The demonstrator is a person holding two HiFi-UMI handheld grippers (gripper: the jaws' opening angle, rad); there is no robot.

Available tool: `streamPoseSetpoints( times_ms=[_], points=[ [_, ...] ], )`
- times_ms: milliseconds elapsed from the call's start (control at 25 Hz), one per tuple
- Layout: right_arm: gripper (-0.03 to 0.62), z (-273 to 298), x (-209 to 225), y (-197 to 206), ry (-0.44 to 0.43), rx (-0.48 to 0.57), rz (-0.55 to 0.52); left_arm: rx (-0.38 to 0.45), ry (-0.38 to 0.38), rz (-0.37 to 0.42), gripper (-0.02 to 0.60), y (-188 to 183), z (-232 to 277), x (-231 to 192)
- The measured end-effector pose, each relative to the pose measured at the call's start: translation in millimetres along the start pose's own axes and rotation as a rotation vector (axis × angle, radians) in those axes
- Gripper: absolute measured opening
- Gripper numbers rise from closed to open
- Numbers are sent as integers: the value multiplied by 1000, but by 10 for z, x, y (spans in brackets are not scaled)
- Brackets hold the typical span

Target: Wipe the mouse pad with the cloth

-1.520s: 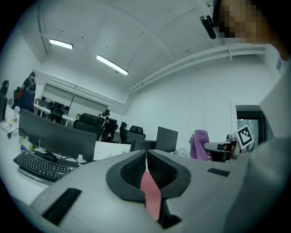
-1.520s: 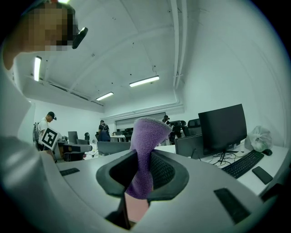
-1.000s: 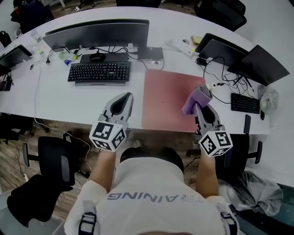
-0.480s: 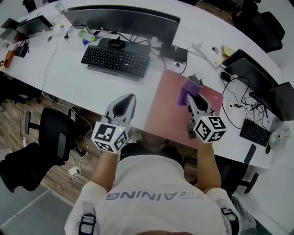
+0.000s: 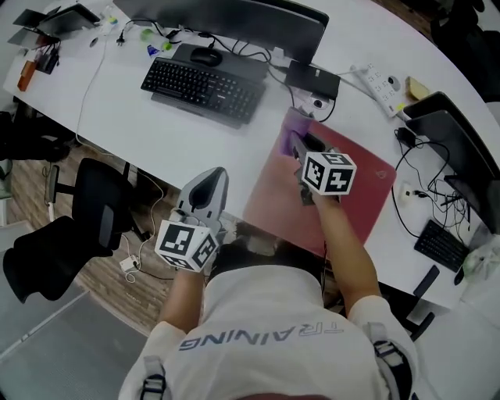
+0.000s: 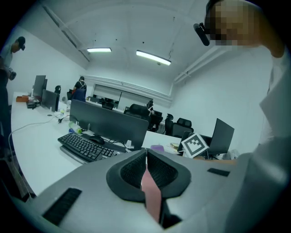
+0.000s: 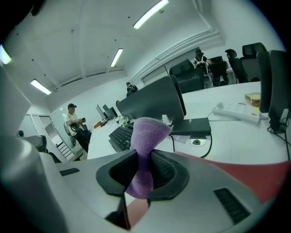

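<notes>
Right gripper [image 5: 297,145] is clamped on the purple cloth [image 5: 292,123]. In the right gripper view the jaws are pinched onto the cloth's [image 7: 146,141] waist, a wad bulging out past the tips and a short tail hanging below. Held this way, the free wad is probably meant as the wiping face, keeping the hard jaws off the surface. The cloth sits at the far left corner of the red mouse pad [image 5: 366,186], just short of the black box [image 5: 312,78] under the monitor [image 5: 234,17]. Whether it actually presses on the pad cannot be told from above. It looks like the start or the turn of a stroke, with most of the pad lying open toward the person. Left gripper [image 5: 212,176] has its jaws drawn together on nothing, only a thin pink sliver showing through the slit. It hangs off the near edge of the desk [image 5: 133,117], well apart from the pad and the keyboard [image 5: 201,81]. It seems parked out of the way, as the pad lies flat and appears to need no steadying. Against the earlier frames, the cloth has travelled from beside the pad's right edge, across its middle, to this far left corner. The right arm is now stretched further forward, and the left gripper has kept its posture throughout.
</notes>
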State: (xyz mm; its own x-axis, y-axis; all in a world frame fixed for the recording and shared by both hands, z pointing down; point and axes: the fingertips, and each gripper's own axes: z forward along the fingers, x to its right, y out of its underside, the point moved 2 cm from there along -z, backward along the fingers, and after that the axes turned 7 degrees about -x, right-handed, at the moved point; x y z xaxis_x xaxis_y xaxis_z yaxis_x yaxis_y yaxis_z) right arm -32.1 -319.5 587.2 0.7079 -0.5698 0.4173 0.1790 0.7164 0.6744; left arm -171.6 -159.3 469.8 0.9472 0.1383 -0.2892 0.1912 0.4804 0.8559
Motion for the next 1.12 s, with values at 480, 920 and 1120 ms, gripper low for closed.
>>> streamPoseSetpoints(
  times_ms=[480, 920, 1120],
  points=[
    [87, 866, 423, 420, 118, -210, 60, -51, -25, -18, 38, 182, 79, -80],
    [87, 368, 939, 554, 179, -209, 150, -66, 81, 19, 38, 87, 387, 275],
    [87, -23, 1298, 673, 234, -192, 193, -80, 143, 51, 38, 84, 579, 571]
  ],
)
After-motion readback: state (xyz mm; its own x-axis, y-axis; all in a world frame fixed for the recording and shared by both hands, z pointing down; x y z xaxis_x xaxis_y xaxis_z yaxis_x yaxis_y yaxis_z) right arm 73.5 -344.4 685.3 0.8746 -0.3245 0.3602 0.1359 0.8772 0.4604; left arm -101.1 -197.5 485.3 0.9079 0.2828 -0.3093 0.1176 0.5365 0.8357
